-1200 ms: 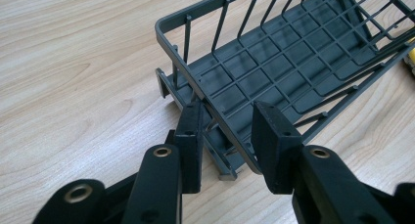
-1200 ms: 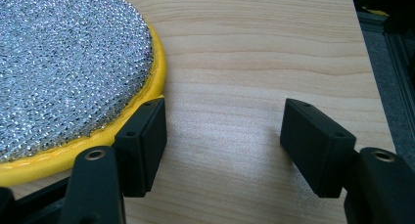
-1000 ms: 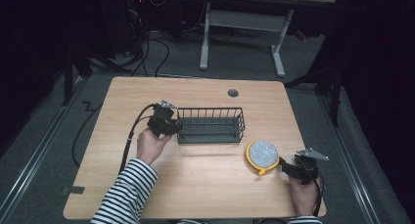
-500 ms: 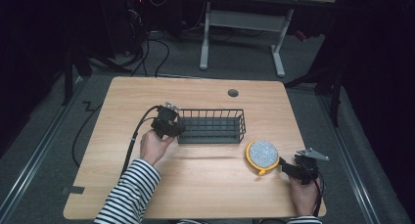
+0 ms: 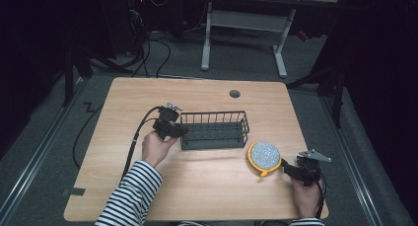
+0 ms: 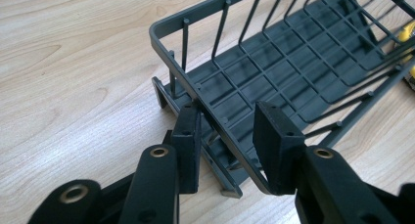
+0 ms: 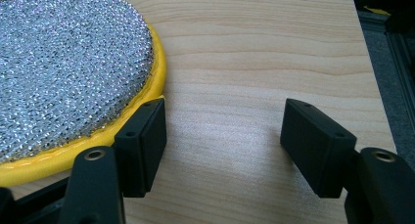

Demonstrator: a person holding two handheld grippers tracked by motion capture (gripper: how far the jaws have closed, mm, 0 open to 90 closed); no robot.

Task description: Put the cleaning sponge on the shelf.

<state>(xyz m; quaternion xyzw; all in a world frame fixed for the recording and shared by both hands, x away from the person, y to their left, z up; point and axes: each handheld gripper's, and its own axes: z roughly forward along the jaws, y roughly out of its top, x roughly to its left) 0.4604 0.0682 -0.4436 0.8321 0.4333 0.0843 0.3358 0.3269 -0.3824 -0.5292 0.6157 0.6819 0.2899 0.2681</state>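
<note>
At the basket's (image 6: 274, 72) near corner, the left tool (image 6: 230, 136) has just eased its jaws off the rim, apparently releasing it, while the right tool (image 7: 222, 145) waits open beside the scrubber (image 7: 68, 67).

Dark wire basket (image 5: 214, 131) sits mid-counter (image 5: 207, 191), left hand-held gripper (image 5: 173, 130) at its left end rim, round yellow-rimmed scouring pad (image 5: 264, 157) right-front of it, right hand-held gripper (image 5: 291, 169) just beside pad.
</note>
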